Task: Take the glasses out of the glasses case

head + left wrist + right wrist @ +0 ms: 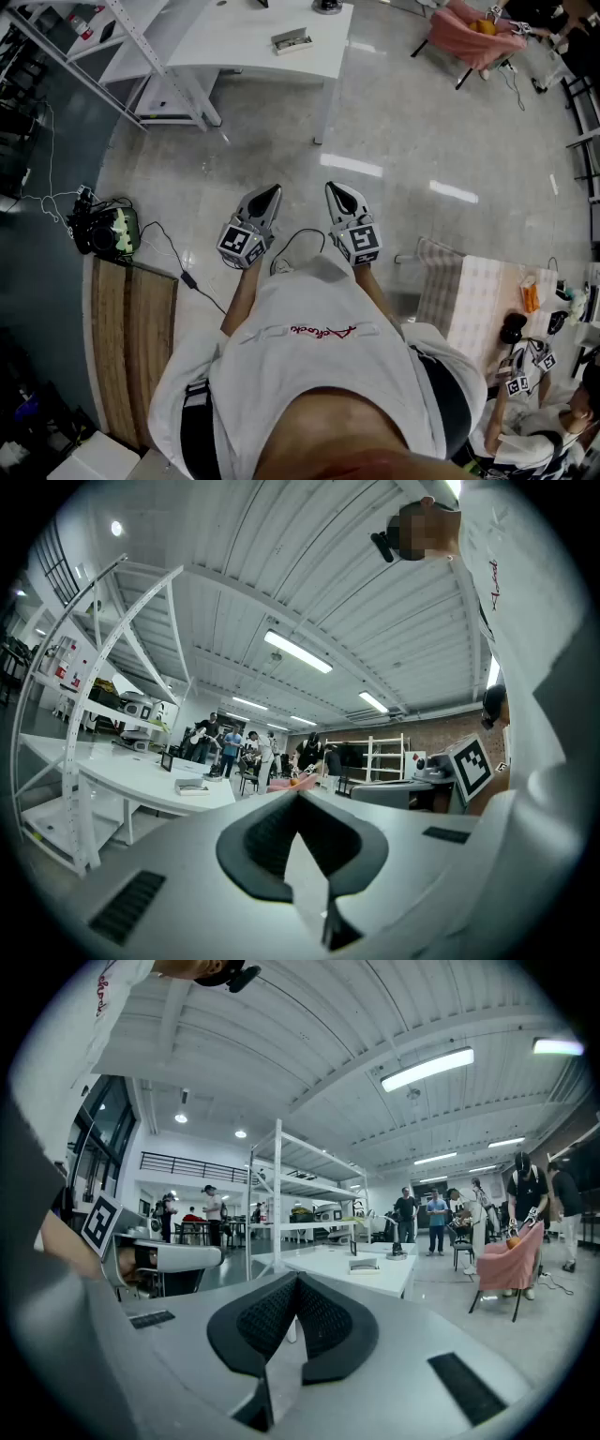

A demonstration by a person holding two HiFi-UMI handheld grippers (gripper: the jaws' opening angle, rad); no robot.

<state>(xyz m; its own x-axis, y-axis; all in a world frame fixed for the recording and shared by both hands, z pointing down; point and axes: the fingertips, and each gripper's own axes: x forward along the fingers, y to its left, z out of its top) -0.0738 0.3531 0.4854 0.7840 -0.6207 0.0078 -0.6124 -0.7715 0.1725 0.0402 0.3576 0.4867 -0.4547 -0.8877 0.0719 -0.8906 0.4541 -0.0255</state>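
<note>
left gripper [269, 195] pressed together, empty | right gripper [339, 193] same | we hold both level at waist over floor [412, 131], likely idle, task unstarted | glasses case: we can't find it; box [291, 39] on table [234, 52] unclear

Workshop hall, listed from the white table

White table [253, 47] on a pale polished floor [422, 131] with glare patches just in front of the table. White cross-braced shelving frame [141, 42] just left of the table. Pink chair [464, 33] well to its right. Wooden board [131, 328] and tangled black cables [103, 230] nearer than the table, to the left. White ribbed ceiling [234, 583] with strip lights [298, 652] above. Brick wall [441, 735] far beyond.
</note>
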